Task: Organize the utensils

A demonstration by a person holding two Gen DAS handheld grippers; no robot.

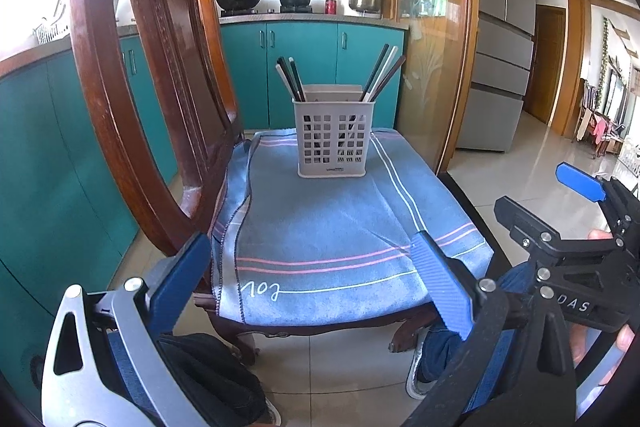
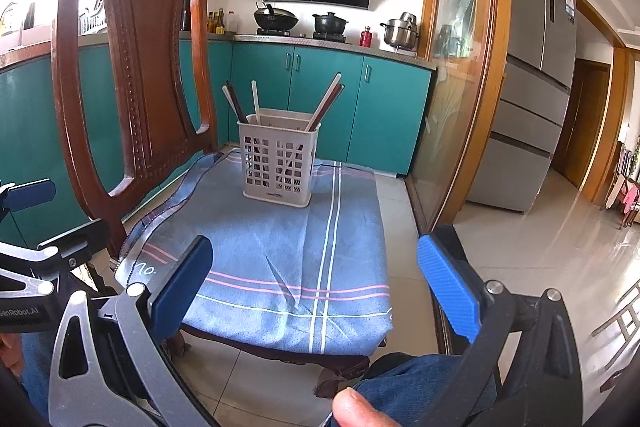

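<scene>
A pale grey slotted utensil holder (image 1: 334,137) (image 2: 277,159) stands upright at the far end of a chair seat covered with a blue striped cloth (image 1: 336,227) (image 2: 272,259). Several chopsticks, black, white and brown, lean out of it in two bunches, one left (image 1: 291,79) (image 2: 240,103) and one right (image 1: 382,73) (image 2: 326,103). My left gripper (image 1: 308,267) is open near the seat's front edge with nothing between its fingers. My right gripper (image 2: 316,275) is open too, also empty, and it shows at the right of the left wrist view (image 1: 560,219).
A dark wooden chair back (image 1: 160,67) (image 2: 132,67) rises at the left of the seat. Teal kitchen cabinets (image 1: 304,67) stand behind, with pots on the stove. A glass door (image 2: 452,87) and a fridge (image 2: 536,75) are to the right. A person's jeans-clad legs (image 2: 408,379) are below.
</scene>
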